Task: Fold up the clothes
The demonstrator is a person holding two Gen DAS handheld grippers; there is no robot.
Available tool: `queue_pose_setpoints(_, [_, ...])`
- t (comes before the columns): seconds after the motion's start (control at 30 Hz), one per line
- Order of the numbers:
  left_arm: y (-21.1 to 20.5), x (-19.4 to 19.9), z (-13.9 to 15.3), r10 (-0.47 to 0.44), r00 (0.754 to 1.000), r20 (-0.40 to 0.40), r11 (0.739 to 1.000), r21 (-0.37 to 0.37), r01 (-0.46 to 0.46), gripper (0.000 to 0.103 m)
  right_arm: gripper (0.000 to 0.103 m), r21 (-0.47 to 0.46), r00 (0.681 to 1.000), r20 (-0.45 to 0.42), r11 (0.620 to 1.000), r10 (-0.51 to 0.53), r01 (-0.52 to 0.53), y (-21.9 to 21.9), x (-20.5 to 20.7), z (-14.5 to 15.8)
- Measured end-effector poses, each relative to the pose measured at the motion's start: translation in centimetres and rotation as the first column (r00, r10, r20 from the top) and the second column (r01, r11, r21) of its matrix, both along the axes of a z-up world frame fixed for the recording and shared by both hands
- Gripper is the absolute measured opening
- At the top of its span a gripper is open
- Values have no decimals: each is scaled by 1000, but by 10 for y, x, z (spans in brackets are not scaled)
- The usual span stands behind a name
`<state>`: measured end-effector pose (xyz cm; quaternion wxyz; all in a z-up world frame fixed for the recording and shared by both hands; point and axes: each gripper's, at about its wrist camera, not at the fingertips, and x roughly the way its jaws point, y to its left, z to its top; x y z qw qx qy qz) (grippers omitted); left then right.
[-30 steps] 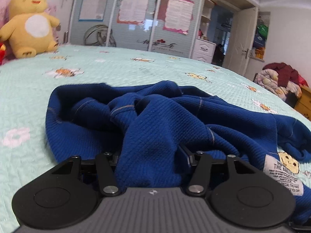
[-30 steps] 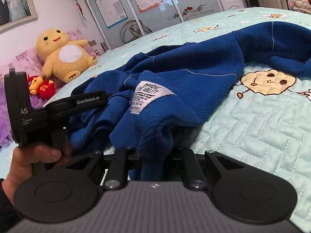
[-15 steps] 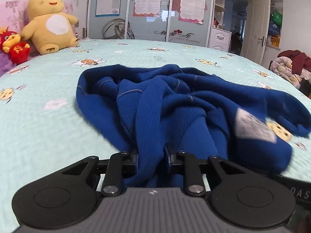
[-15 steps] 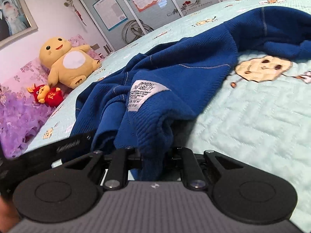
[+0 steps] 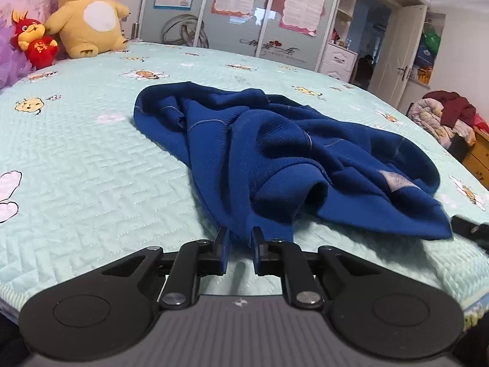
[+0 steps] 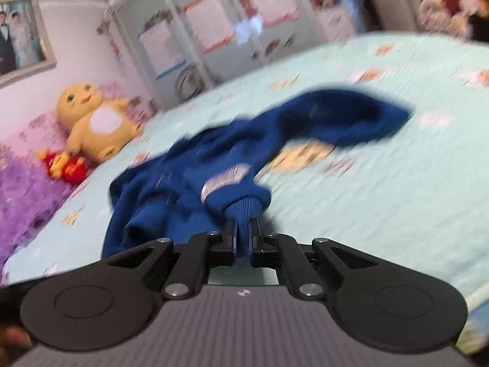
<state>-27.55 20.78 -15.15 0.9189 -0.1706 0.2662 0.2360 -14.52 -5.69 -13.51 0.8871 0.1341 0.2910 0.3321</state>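
Vs a sec ago: the blue sweater point(image 5: 275, 153) sat bunched right against both cams, filling the near view; now it lies stretched out further up the bed point(image 5: 91, 159), w/ bare quilt showing on both sides, and the yellow plush point(image 5: 88, 12) + red toy point(image 5: 36, 44) sit higher in the left view. Left gripper point(image 5: 240, 238) was wide w/ cloth piled between; now its jaws are closing, nearly together, pinching a ribbed edge of the sweater. Right gripper point(image 6: 243, 229) is pressed tight on a ribbed cuff, the fabric pulled taut toward it; its view is heavily motion-blurred. Both tools point down at a shallow angle over the bed's near edge. White label point(image 5: 397, 180) faces up on the sweater's right side. A black bit of the other tool shows at far right of the left view.
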Motion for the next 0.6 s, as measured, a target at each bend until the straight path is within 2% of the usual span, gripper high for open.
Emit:
queue_pose_setpoints(0.07, [-4,1,-2,-12,1000,-14,1000,5,12,14,0,7,998,30,998,-61,61,-20,0,8])
queue_pose_setpoints(0.13, [-8,4,-4,-18,1000,-21,1000,15,18,15,0,41,993,-42,993,-107,109,-39,6,2])
queue_pose_setpoints(0.17, [-9,6,-4,-19,1000,-24,1000,21,19,21,1,56,989,-78,989,-129,133,-48,8,-2])
queue_pose_setpoints(0.2, [-10,8,-3,-14,1000,-21,1000,19,14,33,5,71,982,-115,985,-150,158,-58,11,-5])
queue_pose_setpoints(0.23, [-9,10,-2,-3,1000,-18,1000,16,3,41,14,84,974,-152,979,-170,184,-67,14,-8])
queue_pose_setpoints(0.27, [-9,8,0,5,1000,-14,1000,14,-5,53,31,97,964,-188,974,-186,206,-76,17,-11])
queue_pose_setpoints(0.33, [-9,11,4,16,1000,-8,1000,25,-16,58,52,128,957,-236,970,-171,205,-76,17,-18])
queue_pose_setpoints(0.4, [-7,16,6,23,1000,-13,999,33,-23,64,54,135,961,-239,976,-136,172,-69,14,-21])
queue_pose_setpoints(0.53, [-4,31,9,49,998,-30,998,28,-48,64,57,102,970,-230,989,-81,106,-47,16,-25])
queue_pose_setpoints(0.6, [-14,37,16,34,999,-12,997,76,-33,64,57,100,972,-230,992,-56,81,-38,17,-26])
